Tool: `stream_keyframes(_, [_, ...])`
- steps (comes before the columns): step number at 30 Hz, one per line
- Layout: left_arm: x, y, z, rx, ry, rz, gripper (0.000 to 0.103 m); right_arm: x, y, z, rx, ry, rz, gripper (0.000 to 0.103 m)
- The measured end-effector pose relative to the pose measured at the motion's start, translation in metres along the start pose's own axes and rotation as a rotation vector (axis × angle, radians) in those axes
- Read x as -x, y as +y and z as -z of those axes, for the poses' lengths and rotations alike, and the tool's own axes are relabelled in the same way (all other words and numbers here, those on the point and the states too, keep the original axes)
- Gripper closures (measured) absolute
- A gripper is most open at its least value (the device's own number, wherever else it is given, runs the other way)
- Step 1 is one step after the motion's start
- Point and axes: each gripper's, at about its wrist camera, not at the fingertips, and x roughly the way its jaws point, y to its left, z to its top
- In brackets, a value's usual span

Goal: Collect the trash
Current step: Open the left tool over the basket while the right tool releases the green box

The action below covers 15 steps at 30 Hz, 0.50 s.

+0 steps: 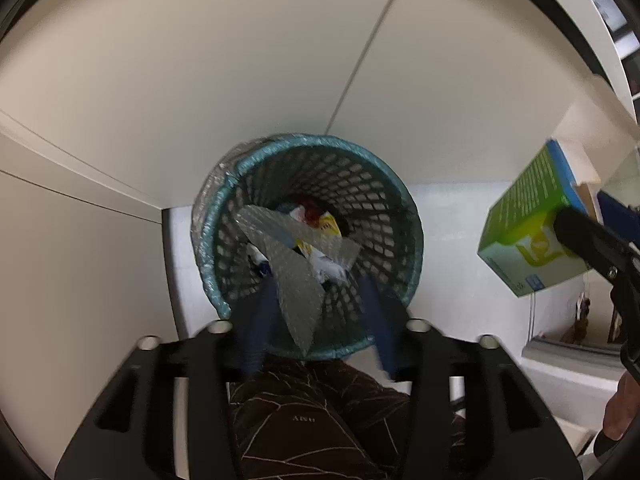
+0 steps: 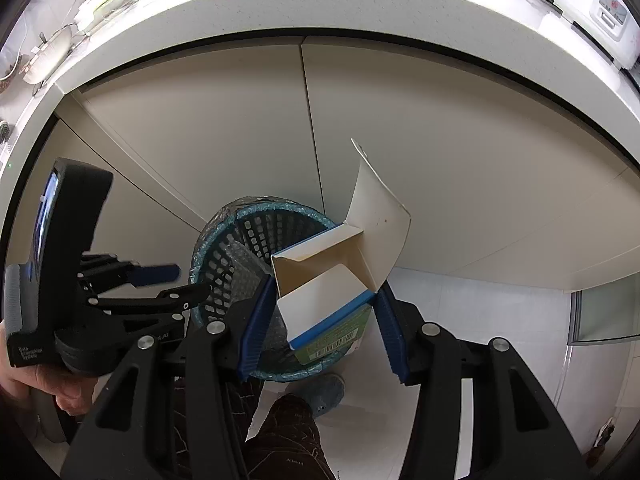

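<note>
The trash here is a green carton (image 2: pixel 332 292), empty and with its top flap standing open, held over the near side of a blue mesh bin (image 1: pixel 308 240) that stands on the pale floor (image 2: pixel 480 320) against the cabinet doors (image 2: pixel 224 128). The bin already holds crumpled wrappers (image 1: pixel 320 236) and a sheet of bubble wrap (image 1: pixel 292 276) leaning up from inside toward the near rim. The right gripper (image 2: pixel 324 312) clamps the carton between its blue pads (image 2: pixel 256 320), one on each side wall. The left gripper (image 1: pixel 316 316) is spread wide above the bin with nothing between its fingers. To finish this step well, carry the carton further over the middle of the opening before letting go, since the raised flap may catch the far rim. Tilt the open end downward, lower it, then part the pads fully. Keep the left gripper clear of the drop path.
</note>
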Motion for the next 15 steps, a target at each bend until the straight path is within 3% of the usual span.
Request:
stream_keyframes(9, [0.023, 0.024, -0.001, 0.064, -0.105, -0.029, 0.016, -0.016, 0.010, -0.010, 0.019, 0.012, -0.024, 0.055])
stream_keyframes(15, [0.034, 0.041, -0.002, 0.109, -0.147, -0.038, 0.006, -0.030, 0.022, -0.018, 0.042, 0.029, -0.036, 0.054])
